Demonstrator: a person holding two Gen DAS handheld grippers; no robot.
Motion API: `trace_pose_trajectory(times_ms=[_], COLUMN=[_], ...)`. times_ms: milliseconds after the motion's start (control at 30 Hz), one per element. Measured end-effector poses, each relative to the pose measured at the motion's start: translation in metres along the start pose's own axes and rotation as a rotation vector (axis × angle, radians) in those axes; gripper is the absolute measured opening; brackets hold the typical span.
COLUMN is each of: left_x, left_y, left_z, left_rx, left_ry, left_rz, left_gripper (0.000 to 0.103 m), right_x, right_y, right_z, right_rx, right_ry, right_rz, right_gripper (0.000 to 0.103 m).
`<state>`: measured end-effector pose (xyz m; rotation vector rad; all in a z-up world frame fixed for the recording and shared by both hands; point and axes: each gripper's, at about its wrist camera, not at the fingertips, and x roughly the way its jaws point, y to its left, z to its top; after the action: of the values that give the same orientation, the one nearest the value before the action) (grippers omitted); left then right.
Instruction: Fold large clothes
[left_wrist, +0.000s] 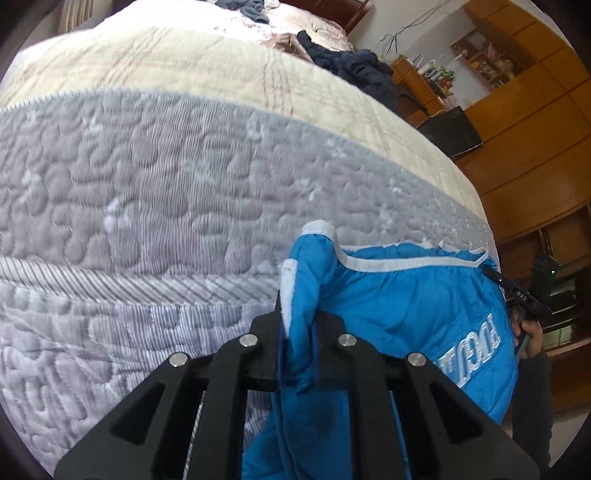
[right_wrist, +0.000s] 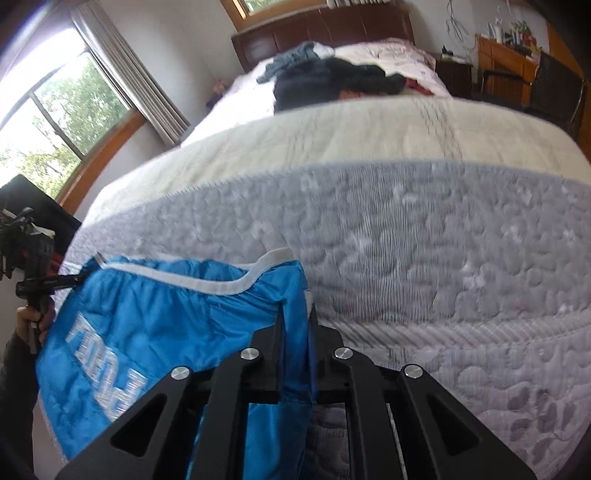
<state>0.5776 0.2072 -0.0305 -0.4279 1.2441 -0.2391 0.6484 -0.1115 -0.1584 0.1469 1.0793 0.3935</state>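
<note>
Jacket (left_wrist: 399, 317), blue and padded with white trim and white lettering, hangs stretched between the two grippers, off the bed and in front of its near edge. Left gripper (left_wrist: 299, 325) has its fingers clamped on one end of the trimmed edge, with fabric bunched between them and trailing down below. Right gripper (right_wrist: 295, 332) is clamped likewise on the opposite end, a fold of blue cloth pinched between its fingers. The jacket's long axis runs straight from one pair of fingers to the other, roughly level, with the white trim uppermost and the body of the garment hanging beneath the fingers. Neither hand is nearer; each holds an end. In the left view a hand (left_wrist: 532, 338) shows at the far side of the cloth, gripping the other tool's handle.

Bed (right_wrist: 424, 258), covered in a grey and cream quilted spread, lies directly ahead of both sets of fingers and slightly below them. Dark clothes (right_wrist: 332, 81) lie heaped well beyond, near the headboard.

Judgement: the garment is held spread, not yet laid down; the coming move depends on carrying both ends forward together so it lands flat.
</note>
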Motion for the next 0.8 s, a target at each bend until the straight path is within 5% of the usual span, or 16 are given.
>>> trace_pose_trajectory(times_ms=[133, 200, 267, 300, 400, 467, 567, 700, 800], left_x=[0.001, -0.024, -0.055, -0.072, -0.106, -0.106, -0.087, -0.038, -0.019], left_y=[0.004, 0.0, -0.006, -0.012, -0.05, -0.067, -0.074, -0.049, -0.035], left_z=[-0.005, -0.007, -0.009, -0.013, -0.034, -0.043, -0.051, -0.06, -0.063], left_rx=[-0.003, -0.002, -0.023, -0.019, 0.079, 0.139, 0.144, 0.084, 0.055], left_ry=[0.009, -0.027, -0.093, -0.132, -0.175, -0.185, -0.118, -0.005, -0.021], left_rz=[0.011, 0.065, 0.125, 0.14, 0.055, 0.091, 0.015, 0.047, 0.042], left_gripper=[0.016, 0.025, 0.05, 0.051, 0.051, 0.053, 0.051, 0.046, 0.042], right_x=[0.012, 0.002, -0.031, -0.046, -0.088, -0.097, -0.088, -0.054, -0.024], right_y=[0.002, 0.004, 0.012, 0.014, 0.025, 0.041, 0.061, 0.069, 0.055], right_z=[-0.009, -0.006, -0.003, -0.003, -0.01, -0.022, -0.04, -0.05, -0.061], right_rx=[-0.024, -0.025, -0.058, -0.061, -0.042, -0.058, -0.061, -0.079, -0.065], right_ry=[0.019, 0.02, -0.04, -0.072, -0.123, -0.121, -0.076, 0.019, 0.078], right_rz=[-0.024, -0.046, -0.088, -0.091, -0.023, 0.033, 0.107, 0.057, 0.011], right_gripper=[0.016, 0.031, 0.045, 0.046, 0.047, 0.047, 0.043, 0.039, 0.029])
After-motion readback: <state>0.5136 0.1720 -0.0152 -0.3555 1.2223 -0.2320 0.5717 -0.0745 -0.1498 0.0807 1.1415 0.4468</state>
